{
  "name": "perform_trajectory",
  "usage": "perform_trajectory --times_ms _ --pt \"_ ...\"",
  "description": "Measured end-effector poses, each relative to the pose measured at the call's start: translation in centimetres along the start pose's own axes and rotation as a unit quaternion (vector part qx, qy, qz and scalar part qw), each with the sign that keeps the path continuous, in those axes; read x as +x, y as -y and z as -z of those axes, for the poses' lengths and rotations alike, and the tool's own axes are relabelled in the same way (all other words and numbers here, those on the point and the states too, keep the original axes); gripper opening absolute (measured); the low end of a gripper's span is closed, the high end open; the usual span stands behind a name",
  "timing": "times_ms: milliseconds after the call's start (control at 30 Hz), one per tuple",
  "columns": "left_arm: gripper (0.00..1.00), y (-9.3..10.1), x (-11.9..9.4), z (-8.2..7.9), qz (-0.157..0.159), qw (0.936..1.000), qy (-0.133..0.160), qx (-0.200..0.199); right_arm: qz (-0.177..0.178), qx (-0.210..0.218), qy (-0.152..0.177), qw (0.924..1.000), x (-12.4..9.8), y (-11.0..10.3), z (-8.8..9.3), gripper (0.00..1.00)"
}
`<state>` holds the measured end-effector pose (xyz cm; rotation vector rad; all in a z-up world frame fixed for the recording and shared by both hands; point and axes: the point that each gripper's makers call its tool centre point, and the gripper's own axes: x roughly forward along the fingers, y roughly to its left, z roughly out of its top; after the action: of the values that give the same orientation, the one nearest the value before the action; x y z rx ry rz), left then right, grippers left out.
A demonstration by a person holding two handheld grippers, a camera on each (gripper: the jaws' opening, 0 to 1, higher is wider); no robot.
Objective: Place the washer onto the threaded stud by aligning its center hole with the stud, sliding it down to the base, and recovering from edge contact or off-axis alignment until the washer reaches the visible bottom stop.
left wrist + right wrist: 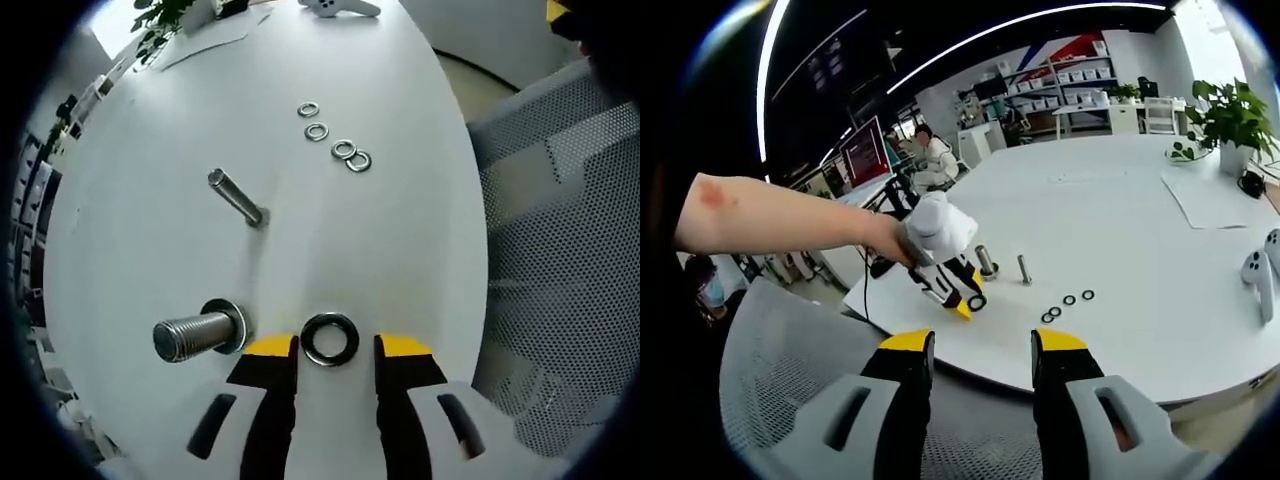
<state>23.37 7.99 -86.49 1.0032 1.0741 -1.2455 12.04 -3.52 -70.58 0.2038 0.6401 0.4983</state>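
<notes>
The washer lay flat on the bench, just between the tips of the wide left claw. The thick stud stood just beside it. The right claw, also wide and empty, hung well apart.

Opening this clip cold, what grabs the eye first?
In the left gripper view, a dark washer lies on the white table between the open yellow-tipped left gripper. The thick threaded stud stands just beside it, and four small washers sit farther off.
</notes>
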Motion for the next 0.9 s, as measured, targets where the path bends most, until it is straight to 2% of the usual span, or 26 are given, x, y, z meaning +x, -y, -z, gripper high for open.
perform_trajectory --times_ms 300,367,433,900 --pt "0.29 0.05 -0.01 0.03 0.000 1.0000 0.001 0.001 0.001 0.003 0.003 1.0000 -0.03 0.01 -0.05 0.41" --pt "0.30 0.16 0.03 0.08 0.002 0.9997 -0.003 0.024 0.000 0.002 0.002 1.0000 -0.03 -0.01 -0.04 0.41" --pt "0.30 0.19 0.10 0.03 0.000 0.9999 -0.007 0.012 0.000 0.002 0.002 1.0000 -0.03 -0.02 -0.04 0.41" --pt "0.27 0.29 -0.01 0.17 0.000 0.9999 -0.009 0.009 -0.001 0.000 0.000 1.0000 -0.01 -0.07 0.01 0.41"
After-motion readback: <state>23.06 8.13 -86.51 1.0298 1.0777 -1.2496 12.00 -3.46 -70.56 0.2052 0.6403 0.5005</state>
